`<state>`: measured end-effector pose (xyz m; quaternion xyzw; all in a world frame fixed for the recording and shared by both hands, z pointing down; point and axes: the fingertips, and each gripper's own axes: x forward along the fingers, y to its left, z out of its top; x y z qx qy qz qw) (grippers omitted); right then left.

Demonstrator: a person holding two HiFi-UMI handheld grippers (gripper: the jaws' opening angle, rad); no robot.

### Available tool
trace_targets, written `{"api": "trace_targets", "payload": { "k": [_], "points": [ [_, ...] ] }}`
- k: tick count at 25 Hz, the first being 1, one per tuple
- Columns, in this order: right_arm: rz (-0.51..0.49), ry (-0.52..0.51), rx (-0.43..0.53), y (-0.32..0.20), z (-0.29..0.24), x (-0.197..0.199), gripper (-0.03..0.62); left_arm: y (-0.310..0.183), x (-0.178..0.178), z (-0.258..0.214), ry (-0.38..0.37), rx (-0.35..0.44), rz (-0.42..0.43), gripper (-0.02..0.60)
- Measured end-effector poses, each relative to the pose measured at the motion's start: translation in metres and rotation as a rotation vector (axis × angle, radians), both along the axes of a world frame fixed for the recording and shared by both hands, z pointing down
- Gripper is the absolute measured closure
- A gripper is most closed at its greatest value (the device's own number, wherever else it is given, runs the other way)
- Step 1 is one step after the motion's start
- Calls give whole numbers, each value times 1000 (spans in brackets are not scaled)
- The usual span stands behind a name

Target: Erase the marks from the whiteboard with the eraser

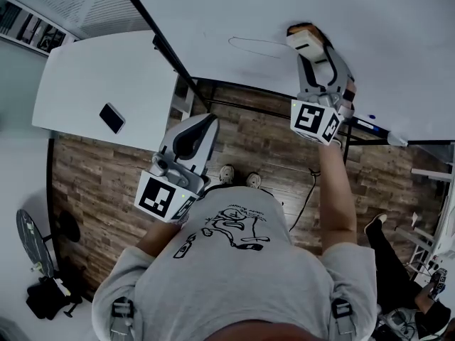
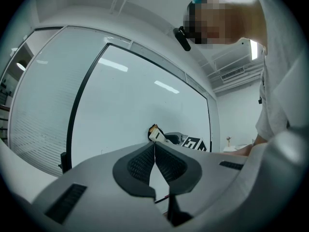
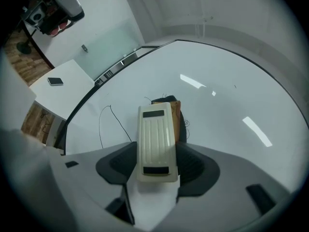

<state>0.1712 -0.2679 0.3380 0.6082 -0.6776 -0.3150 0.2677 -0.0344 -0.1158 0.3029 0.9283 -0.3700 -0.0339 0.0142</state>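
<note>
The right tool (image 3: 154,161) grips the cream eraser (image 3: 155,139) by its sides, jaws narrow around it, its far end pressed to the whiteboard (image 3: 217,105) not far above the bottom edge. A thin looping pen line (image 3: 99,129) remains just to its left, toward the board's left edge, so the wiping looks unfinished. The board's right part appears clean. The left tool (image 2: 154,146) hangs low, jaws together on nothing.
</note>
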Motion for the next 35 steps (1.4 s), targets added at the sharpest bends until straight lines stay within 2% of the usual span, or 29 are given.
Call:
{"api": "trace_targets", "payload": {
  "k": [13, 21, 28, 31, 35],
  "points": [
    [0, 78, -16, -9, 39, -21, 338, -1, -10, 5, -12, -11, -20, 558],
    [-20, 157, -61, -16, 80, -42, 338, -1, -19, 3, -7, -10, -40, 558],
    [-11, 191, -50, -20, 103, -52, 338, 0, -33, 3, -7, -6, -65, 558],
    [-36, 236, -78, -22, 121, -60, 338, 1, -36, 2, -7, -6, -71, 558],
    [-87, 317, -163, -25, 170, -79, 338, 2, -39, -1, -3, 2, -76, 558]
  ]
}}
